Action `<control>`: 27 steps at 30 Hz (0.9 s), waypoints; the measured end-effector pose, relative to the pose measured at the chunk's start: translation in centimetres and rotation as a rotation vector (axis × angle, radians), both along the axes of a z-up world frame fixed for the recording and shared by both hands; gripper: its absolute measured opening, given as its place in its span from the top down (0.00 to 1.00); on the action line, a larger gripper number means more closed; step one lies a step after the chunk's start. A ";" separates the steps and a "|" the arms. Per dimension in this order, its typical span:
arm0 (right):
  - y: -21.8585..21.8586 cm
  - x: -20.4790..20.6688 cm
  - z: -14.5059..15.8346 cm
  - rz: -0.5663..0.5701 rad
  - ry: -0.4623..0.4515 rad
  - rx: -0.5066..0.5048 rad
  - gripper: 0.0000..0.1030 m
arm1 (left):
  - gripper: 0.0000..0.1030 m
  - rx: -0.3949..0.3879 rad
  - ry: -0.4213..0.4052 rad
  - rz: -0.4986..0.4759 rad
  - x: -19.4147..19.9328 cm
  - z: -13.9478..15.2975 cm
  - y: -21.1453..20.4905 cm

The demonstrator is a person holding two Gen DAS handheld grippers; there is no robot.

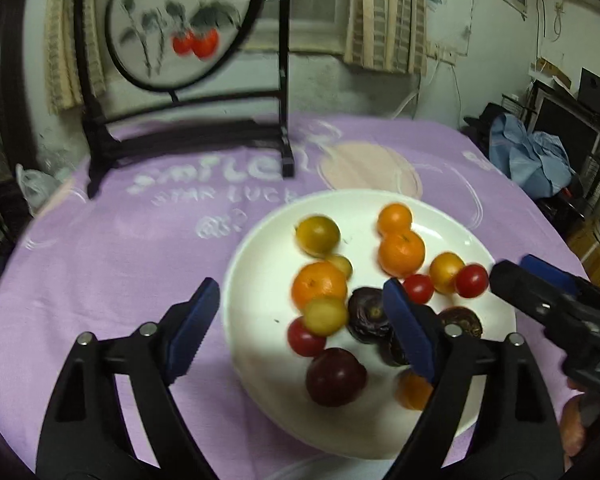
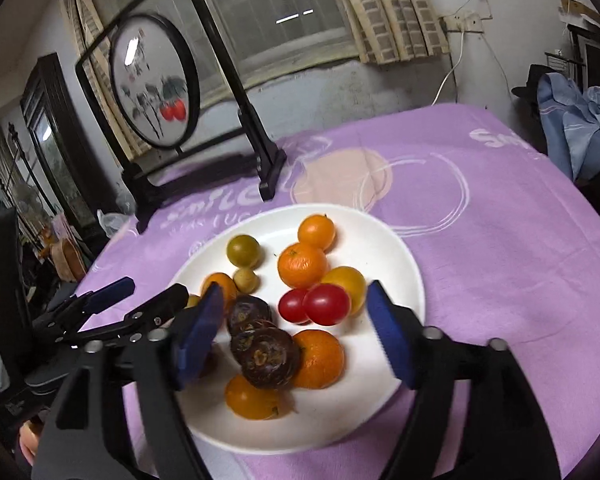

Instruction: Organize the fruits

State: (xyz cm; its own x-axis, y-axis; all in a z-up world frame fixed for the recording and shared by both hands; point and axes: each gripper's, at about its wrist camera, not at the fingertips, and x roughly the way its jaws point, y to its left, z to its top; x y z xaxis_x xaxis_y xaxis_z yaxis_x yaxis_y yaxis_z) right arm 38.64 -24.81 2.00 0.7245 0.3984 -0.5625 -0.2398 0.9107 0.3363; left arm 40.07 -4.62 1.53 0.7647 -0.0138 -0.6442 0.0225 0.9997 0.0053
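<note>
Both tongs were hanging over the plate [image 2: 396, 264] with nothing in them. Left tongs [image 1: 300, 320] were spread wide, one finger over the purple cloth [image 1: 120, 260] off the plate's left rim, the other above the dark fruits. Right tongs [image 2: 296, 332] were just as wide open, straddling the near side of the pile.

All the fruit I could see sat on that one white plate on the worktop: oranges [image 2: 302, 265], a couple of cherry tomatoes [image 2: 326, 304], a few yellow-green ones [image 2: 243, 250], some dark wrinkly ones [image 2: 270, 358], and a plum [image 1: 335, 376] on the left tongs' side. Nothing loose on the cloth.

As for progress, honestly hard to call. If "organize" meant getting everything onto the plate, it looked done. If it meant sorting by kind, the colours were only loosely grouped: tomatoes paired up, dark ones stacked together, but oranges and yellow ones were scattered about. No second dish in sight to sort into. Picture stand [image 2: 156, 80] at the back wasn't involved.
</note>
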 end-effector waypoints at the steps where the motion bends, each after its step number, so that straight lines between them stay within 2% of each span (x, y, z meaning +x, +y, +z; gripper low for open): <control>1: -0.1 -0.6 0.4 0.000 -0.010 -0.010 0.14 | 0.14 0.006 -0.001 -0.006 -0.3 0.3 0.0; 3: -0.1 -2.5 1.4 0.010 -0.041 -0.037 0.05 | 0.09 0.019 -0.010 -0.003 -1.3 1.2 0.1; 5: -0.1 -4.0 1.8 0.023 -0.043 -0.067 0.01 | 0.07 0.024 -0.017 -0.003 -2.7 1.9 0.3; 11: -0.8 -10.8 0.9 0.064 0.012 -0.081 0.01 | 0.04 0.078 0.007 -0.017 -9.2 2.0 0.6; 13: -0.5 -12.8 0.2 0.075 0.035 -0.122 0.01 | 0.04 0.087 0.007 -0.024 -12.2 1.9 0.7; 18: 0.8 -17.4 -1.4 0.077 0.076 -0.253 0.01 | 0.04 0.051 0.020 -0.006 -18.0 1.3 1.5; 27: 1.0 -22.7 -1.6 0.087 0.064 -0.289 0.01 | 0.04 0.022 0.043 0.011 -24.9 0.7 2.5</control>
